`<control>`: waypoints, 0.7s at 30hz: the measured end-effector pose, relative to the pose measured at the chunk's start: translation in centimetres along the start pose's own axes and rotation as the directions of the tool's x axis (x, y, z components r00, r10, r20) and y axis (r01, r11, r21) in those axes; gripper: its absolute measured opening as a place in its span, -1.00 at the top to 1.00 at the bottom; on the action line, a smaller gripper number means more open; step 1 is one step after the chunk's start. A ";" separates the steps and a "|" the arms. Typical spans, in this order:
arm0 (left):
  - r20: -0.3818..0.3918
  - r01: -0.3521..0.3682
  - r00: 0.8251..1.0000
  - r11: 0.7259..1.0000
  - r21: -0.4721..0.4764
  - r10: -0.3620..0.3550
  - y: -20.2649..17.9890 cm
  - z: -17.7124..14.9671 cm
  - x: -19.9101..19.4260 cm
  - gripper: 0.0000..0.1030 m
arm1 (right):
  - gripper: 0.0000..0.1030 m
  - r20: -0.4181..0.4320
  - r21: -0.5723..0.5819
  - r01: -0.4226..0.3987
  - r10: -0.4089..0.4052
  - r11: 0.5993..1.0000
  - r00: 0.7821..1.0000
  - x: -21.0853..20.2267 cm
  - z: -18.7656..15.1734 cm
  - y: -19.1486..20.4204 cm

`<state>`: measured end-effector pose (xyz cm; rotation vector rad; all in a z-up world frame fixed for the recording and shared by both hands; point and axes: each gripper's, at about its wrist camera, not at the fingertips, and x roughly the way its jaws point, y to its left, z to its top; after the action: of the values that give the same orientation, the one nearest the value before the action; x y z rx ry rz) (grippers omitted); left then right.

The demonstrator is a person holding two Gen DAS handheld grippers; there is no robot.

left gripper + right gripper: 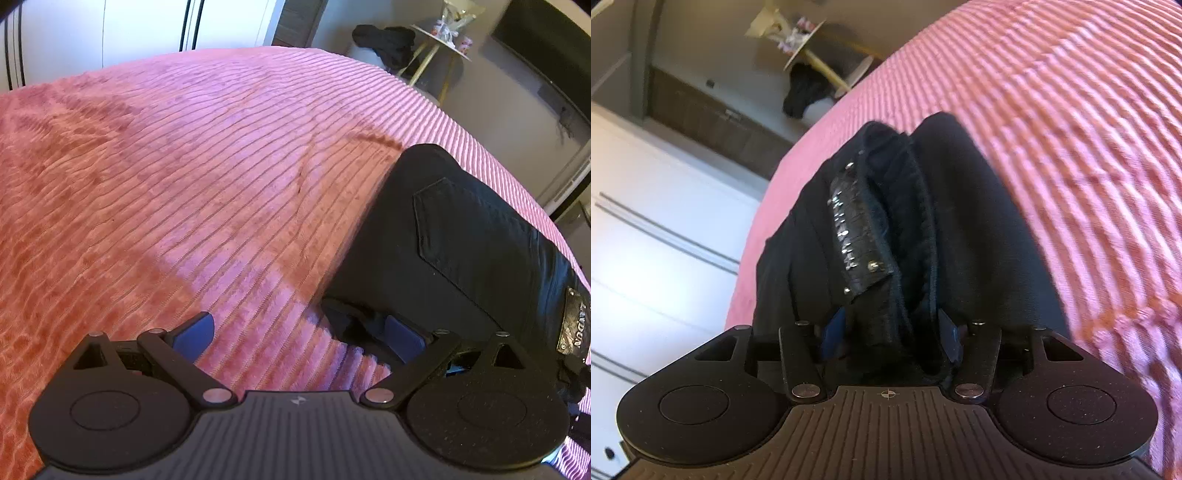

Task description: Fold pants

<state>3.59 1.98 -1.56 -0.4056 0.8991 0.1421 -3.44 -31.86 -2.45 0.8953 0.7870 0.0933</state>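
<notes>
Black pants lie folded on a pink ribbed bedspread, back pocket and waistband label up, at the right of the left wrist view. My left gripper is open just above the bedspread, its right finger touching the pants' near edge. In the right wrist view my right gripper is shut on the bunched waistband of the pants, with the studded label next to the fold.
The bedspread covers the bed; its edge runs close to the pants on one side. Beyond it stand a white wardrobe, a small round side table and a dark garment on a white stool.
</notes>
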 end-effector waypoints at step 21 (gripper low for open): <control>0.073 0.015 0.997 0.994 0.105 -0.022 -2.3 0.7 -1.4 -0.92 | 0.05 0.325 -0.236 0.311 -0.227 0.921 0.918 -6.6 1.1 3.7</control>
<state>3.85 0.25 0.54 -0.3093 0.8259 0.0919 -6.56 -32.79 4.46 0.5037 0.5945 -0.1672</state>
